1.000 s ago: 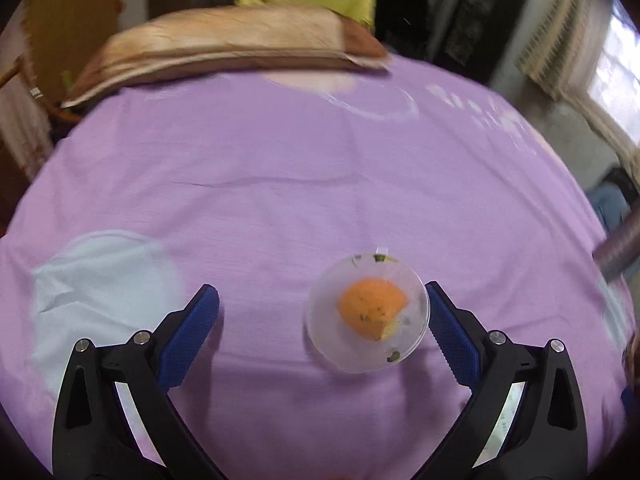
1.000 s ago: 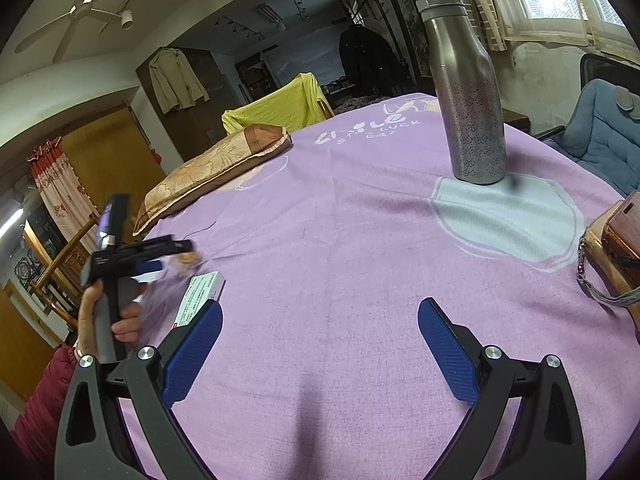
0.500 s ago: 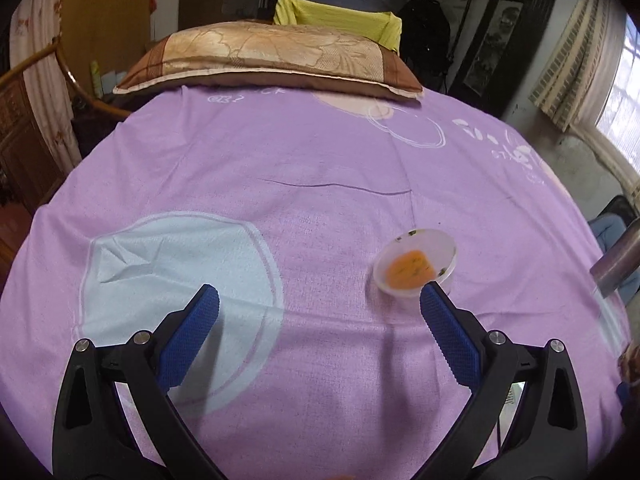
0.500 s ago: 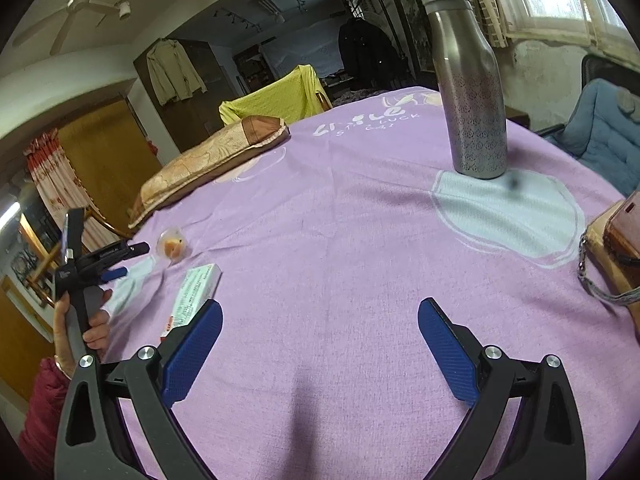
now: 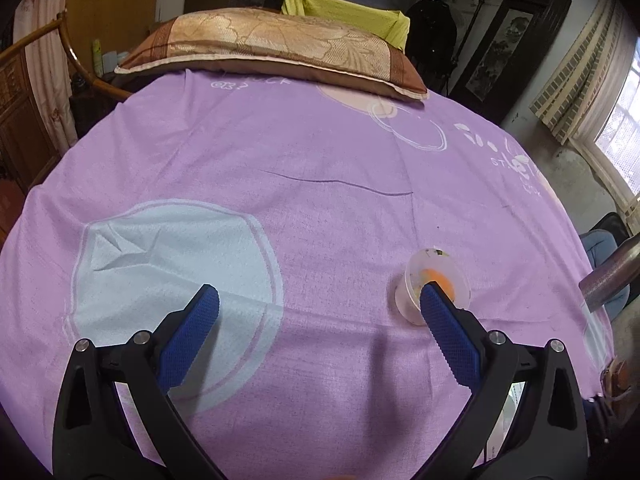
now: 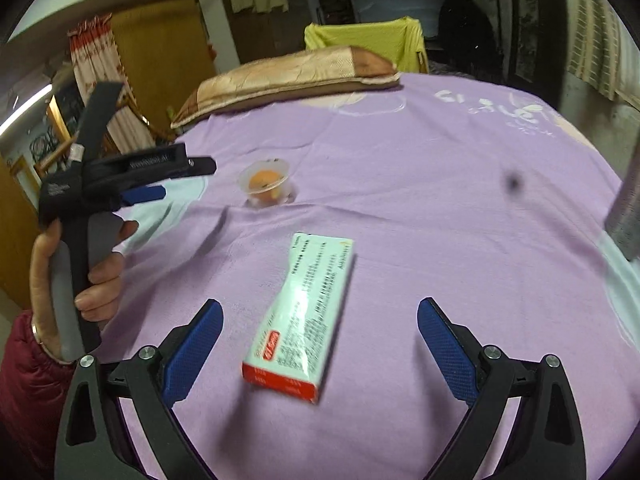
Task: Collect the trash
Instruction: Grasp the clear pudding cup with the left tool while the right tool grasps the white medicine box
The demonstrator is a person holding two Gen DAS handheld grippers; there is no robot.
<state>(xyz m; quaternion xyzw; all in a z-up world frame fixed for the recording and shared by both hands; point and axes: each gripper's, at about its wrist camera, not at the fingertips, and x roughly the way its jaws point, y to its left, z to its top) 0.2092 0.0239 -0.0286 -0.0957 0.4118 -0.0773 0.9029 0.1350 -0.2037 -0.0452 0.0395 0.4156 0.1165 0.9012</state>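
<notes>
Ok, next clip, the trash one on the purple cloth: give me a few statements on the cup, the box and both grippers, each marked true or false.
1. The right gripper is open, with the medicine box lying flat between its fingers, ungripped. True.
2. The left gripper is shut on the plastic cup. False: it is open and holds nothing; the cup stands on the purple tablecloth by its right fingertip.
3. The plastic cup is empty. False: something orange sits inside it.
4. A patterned pillow lies at the far edge of the table. True.
5. The medicine box stands upright on its red end. False: it lies flat, red end nearest the right wrist camera.
</notes>
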